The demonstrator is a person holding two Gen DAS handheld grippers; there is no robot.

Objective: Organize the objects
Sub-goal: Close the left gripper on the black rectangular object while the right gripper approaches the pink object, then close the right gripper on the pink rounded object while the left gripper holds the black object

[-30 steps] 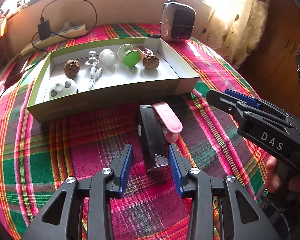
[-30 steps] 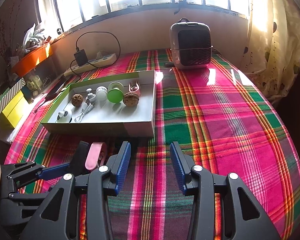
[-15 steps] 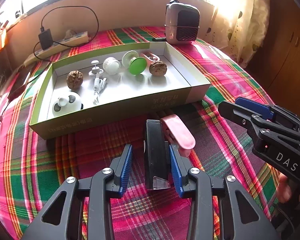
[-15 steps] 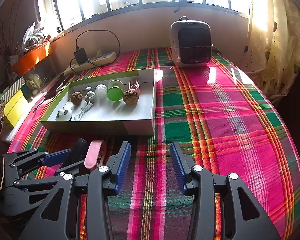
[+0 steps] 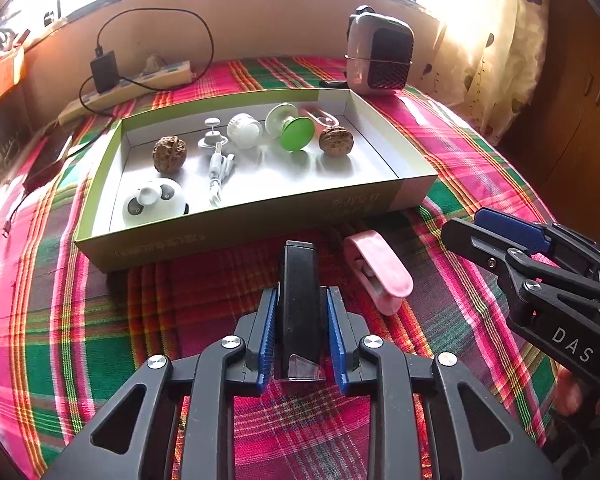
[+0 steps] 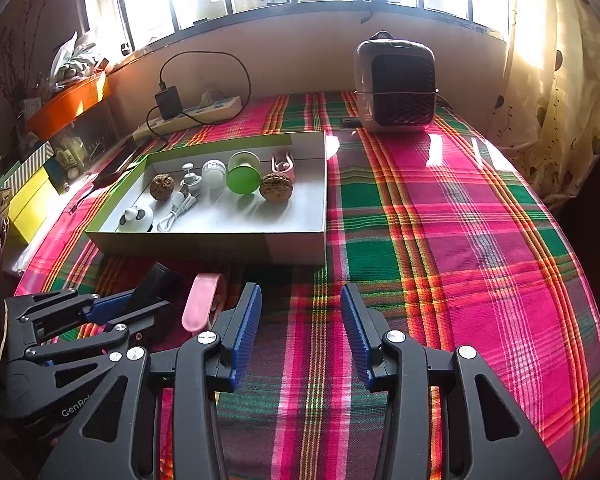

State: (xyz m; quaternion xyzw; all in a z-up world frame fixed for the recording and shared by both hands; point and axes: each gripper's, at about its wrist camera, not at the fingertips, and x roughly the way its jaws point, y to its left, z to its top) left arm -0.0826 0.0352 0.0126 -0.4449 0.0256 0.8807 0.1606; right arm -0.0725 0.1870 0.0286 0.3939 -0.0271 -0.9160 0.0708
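A black stapler [image 5: 298, 272] lies on the plaid cloth in front of the green-edged box [image 5: 240, 228]. My left gripper [image 5: 300, 292] straddles it and its jaws are closing, the blue pads [image 5: 269, 320] against both sides of the stapler. A pink clip [image 5: 380, 272] lies just right of it, untouched. In the right wrist view the stapler [image 6: 158, 280] and pink clip [image 6: 200, 300] show at lower left beside the left gripper [image 6: 134, 306]. My right gripper [image 6: 300, 292] hovers open over bare cloth with nothing between its fingers; it also shows as the right gripper [image 5: 466, 220] near the clip.
The box holds two walnuts [image 5: 170, 154], a green-capped piece [image 5: 296, 134], a panda toy [image 5: 154, 202], a white cable and small white parts. A small heater [image 5: 380, 56] and a power strip [image 5: 140, 80] stand behind it. The round table's edge curves away at right.
My left gripper slid forward around the black stapler and its jaws closed from wide apart onto the stapler's sides. The right gripper stayed in place, still open.
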